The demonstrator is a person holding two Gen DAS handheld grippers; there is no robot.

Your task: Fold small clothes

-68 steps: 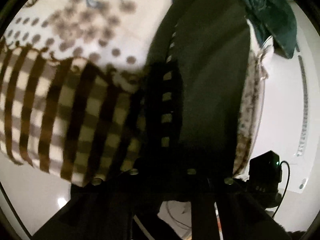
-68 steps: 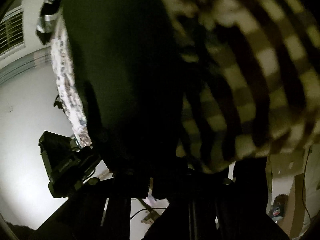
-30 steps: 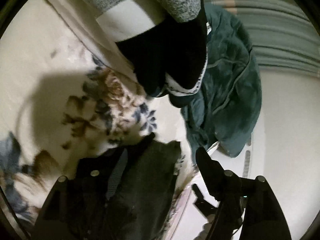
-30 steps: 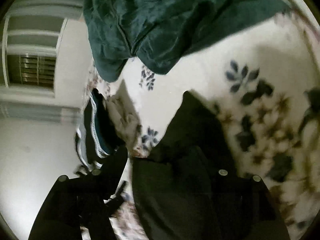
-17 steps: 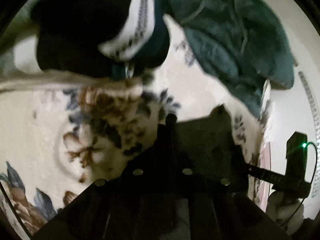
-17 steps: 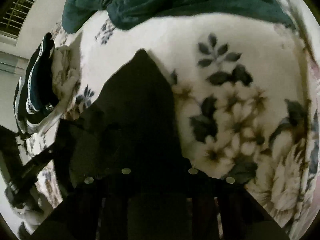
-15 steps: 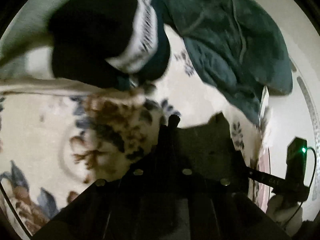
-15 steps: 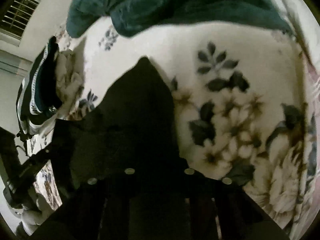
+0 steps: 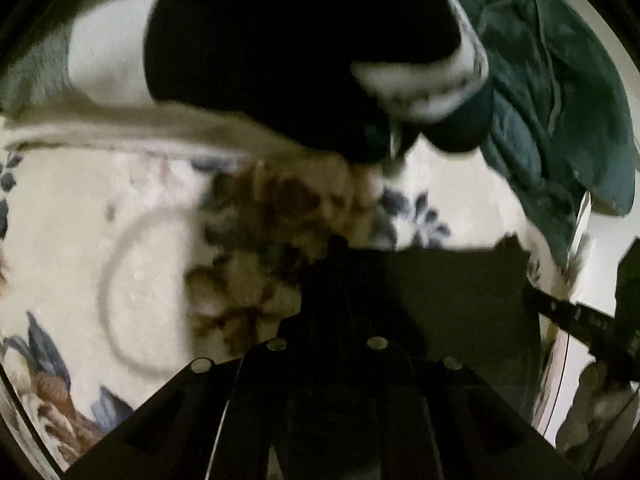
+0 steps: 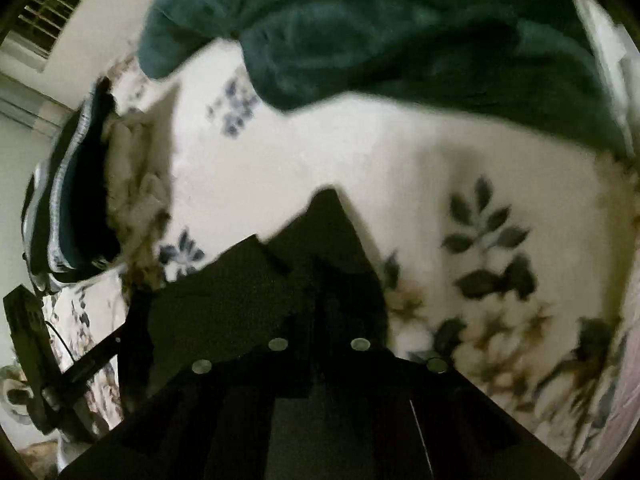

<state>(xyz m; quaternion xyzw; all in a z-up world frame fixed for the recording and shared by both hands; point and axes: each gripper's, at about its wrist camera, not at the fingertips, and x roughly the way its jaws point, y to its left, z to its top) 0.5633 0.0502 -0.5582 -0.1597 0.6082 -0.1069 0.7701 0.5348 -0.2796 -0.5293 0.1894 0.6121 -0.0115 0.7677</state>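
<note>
black garment [image 9: 452, 300] stretched low over the floral blanket [image 9: 120, 240], pinched at one edge by left gripper [image 9: 340, 276] and at the other by right gripper [image 10: 332, 256]; mid-fold by the look of it, folded dark pile [image 9: 280, 48] beyond, teal heap [image 10: 400, 28] seemingly untouched
</note>
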